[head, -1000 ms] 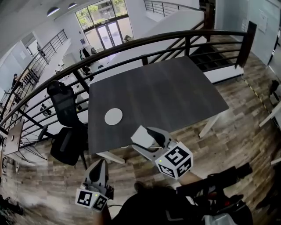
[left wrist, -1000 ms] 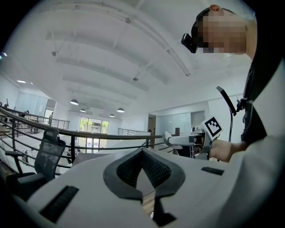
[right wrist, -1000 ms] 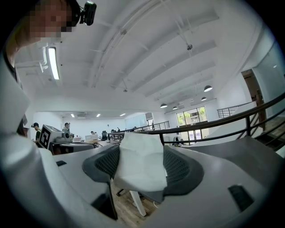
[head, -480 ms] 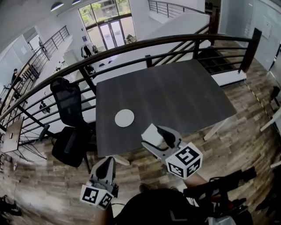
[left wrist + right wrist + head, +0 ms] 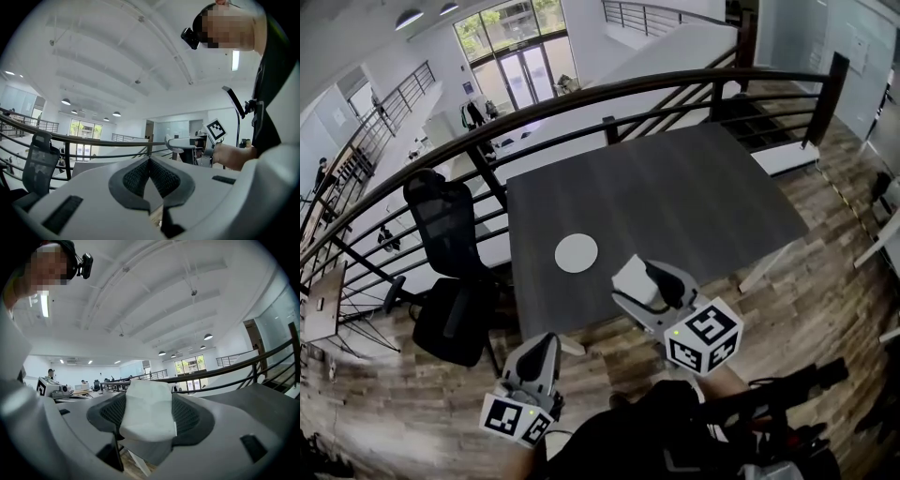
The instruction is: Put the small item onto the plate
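The task is partway done, by my reading: the small white item (image 5: 147,413), a chunky faceted lump whose kind I cannot tell, is off any surface and clamped between the jaws of the right gripper (image 5: 643,283). The padded jaws press on both of its sides. It is not yet on the round white plate (image 5: 577,253). In the head view the item hangs near the plate, on its right and toward the person, about over the edge of the dark table (image 5: 675,197) that lies closest to the plate. What seems left is a short carry over the plate, a lowering, and an opening of the jaws. The left gripper (image 5: 150,176) takes no part. Its jaws are pressed together with nothing between them, and it hangs well apart from the plate, on the person's side of it, over the wooden floor (image 5: 412,394) rather than the table. Nothing stands between item and plate, since the plate is the only thing on the table. Two black office chairs (image 5: 441,220) stand off the table to the plate's left. A dark railing (image 5: 609,89) runs beyond the plate, past the table's far edge, clear of the route.
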Action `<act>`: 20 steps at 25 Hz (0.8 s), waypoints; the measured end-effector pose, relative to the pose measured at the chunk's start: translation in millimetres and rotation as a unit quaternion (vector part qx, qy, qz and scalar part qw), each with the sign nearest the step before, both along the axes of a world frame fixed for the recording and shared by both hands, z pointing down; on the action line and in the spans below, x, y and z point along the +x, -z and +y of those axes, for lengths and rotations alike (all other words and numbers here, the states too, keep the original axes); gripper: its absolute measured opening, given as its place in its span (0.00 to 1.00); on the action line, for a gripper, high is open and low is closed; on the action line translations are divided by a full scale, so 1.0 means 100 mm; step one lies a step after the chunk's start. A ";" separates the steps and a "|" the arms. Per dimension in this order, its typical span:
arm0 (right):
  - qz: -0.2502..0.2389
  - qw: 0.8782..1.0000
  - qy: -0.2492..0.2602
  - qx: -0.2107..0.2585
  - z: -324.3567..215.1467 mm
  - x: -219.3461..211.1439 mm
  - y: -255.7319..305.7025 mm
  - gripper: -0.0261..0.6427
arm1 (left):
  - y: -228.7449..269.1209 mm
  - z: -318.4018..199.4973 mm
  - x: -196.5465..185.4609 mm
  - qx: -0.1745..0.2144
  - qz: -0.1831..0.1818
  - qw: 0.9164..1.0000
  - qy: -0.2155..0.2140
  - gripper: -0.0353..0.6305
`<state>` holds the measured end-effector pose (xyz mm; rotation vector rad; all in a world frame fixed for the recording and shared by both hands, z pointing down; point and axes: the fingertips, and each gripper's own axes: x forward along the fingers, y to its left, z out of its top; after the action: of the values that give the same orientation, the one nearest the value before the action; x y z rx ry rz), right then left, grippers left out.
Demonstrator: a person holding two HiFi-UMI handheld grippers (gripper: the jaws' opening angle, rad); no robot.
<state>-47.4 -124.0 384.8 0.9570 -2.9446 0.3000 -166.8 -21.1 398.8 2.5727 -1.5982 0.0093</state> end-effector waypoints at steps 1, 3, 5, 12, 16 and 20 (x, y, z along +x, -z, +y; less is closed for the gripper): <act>-0.002 1.000 -0.004 -0.003 -0.02 -0.02 0.01 0.50 | -0.01 0.00 0.00 -0.001 -0.001 1.000 -0.008 0.06; -0.001 1.000 -0.007 -0.006 -0.06 -0.07 0.02 0.50 | -0.01 -0.02 -0.01 -0.004 0.000 1.000 -0.019 0.06; 0.003 1.000 -0.004 -0.005 -0.09 -0.11 0.01 0.50 | -0.01 -0.06 -0.03 -0.005 0.006 1.000 -0.018 0.06; 0.000 1.000 0.016 -0.006 -0.44 -0.19 0.00 0.50 | 0.01 -0.41 -0.15 0.000 0.002 1.000 0.006 0.06; 0.000 0.999 0.044 -0.005 -0.77 -0.25 0.00 0.50 | 0.02 -0.70 -0.18 -0.007 0.013 0.999 0.035 0.06; 0.003 0.998 0.064 -0.004 -1.17 -0.26 0.03 0.50 | 0.09 -1.06 -0.15 -0.001 0.020 0.998 0.053 0.06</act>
<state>-73.7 -240.9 382.1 0.7627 -2.9793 0.3017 -182.2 -126.9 390.2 2.4658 -1.7167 -0.0489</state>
